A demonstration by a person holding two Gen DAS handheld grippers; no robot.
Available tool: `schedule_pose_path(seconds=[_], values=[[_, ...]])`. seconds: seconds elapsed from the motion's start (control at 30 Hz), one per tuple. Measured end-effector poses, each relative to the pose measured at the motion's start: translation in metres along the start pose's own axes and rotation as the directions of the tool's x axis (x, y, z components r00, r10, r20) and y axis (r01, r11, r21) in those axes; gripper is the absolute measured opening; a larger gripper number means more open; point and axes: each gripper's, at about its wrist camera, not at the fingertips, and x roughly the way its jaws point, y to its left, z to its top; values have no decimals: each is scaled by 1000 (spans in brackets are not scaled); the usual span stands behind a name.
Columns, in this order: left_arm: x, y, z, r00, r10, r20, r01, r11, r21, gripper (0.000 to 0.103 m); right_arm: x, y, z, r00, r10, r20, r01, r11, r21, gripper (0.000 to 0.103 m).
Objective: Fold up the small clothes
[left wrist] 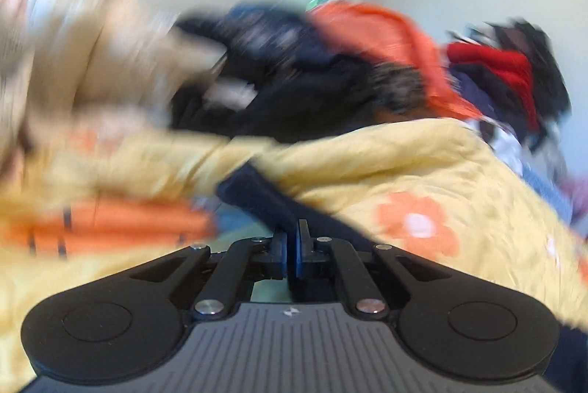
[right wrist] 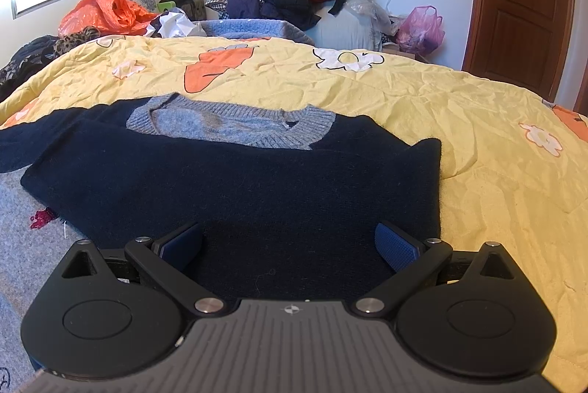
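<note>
Left tongs [left wrist: 291, 253] pinch navy sweater [left wrist: 257, 196], tilted downward.

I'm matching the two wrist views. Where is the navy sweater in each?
Left wrist: navy sweater, a strip of it pinched in the left gripper, bottom centre.
Right wrist: spread flat across the centre, under the open right gripper.
Shared landmark: yellow quilt.

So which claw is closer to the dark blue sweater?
Left. The left claw is shut on a strip of the dark blue sweater, pinching it. The right claw is open just above the sweater's body and grips nothing.
</note>
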Motion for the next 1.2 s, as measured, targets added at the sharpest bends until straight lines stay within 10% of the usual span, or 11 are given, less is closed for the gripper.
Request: schedule_pose_path(seconds=[0.17,0.4,0.53,0.8,0.87,1.03,1.13,1.2], values=[[-62,-108,-35,979,-154,137,93,924,372,4,-1,-1,0,1000,10,5,-10,1000,13,101],[-137,-217,-156,907,-422,-6,279,588,759,4,-3,-7,-1,999,37,17,-38,998,46,102],[-139,-231,-194,926,-377,-6,208,497,842,4,-4,-8,-1,999,46,20,-47,997,54,102],[-142,-234,-195,932,-359,52,146,504,851,4,-5,9,10,1000,-5,-19,5,1000,1,96],[-145,-232,-193,928,-367,60,151,520,840,4,-19,16,22,993,116,26,-118,989,87,92],[-144,-229,-184,923,-382,48,188,557,809,4,-3,43,56,851,524,33,-501,791,352,93],[-145,-226,-180,918,-394,50,203,574,793,4,39,59,62,720,693,-20,-568,606,557,73],[-145,-224,-178,915,-400,46,217,586,781,4,56,76,64,697,714,-71,-554,598,579,73]])
